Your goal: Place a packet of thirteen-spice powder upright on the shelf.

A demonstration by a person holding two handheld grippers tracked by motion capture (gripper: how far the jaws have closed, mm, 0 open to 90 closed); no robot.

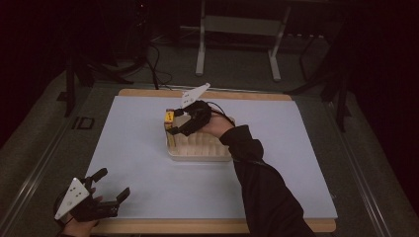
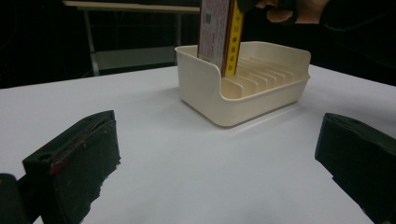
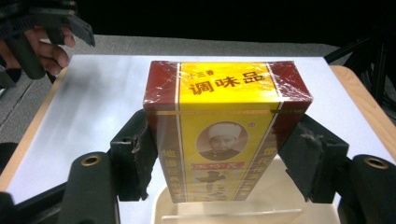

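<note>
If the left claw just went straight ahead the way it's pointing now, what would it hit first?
Probably the cream slotted tray, at its rounded near corner. The left claw is open over bare white table before that; depth is hard to judge.

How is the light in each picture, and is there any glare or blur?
High view: dim, dark corners, sheet lit evenly. Left gripper view: rack sharp, near jaws soft. Right gripper view: box bright, glare on its wrap at the top edges.

Wooden table [image 1: 207,226] carried a white sheet [image 1: 138,163] over most of its top, cream slotted tray [image 1: 200,150] sat on the sheet near centre.
</note>
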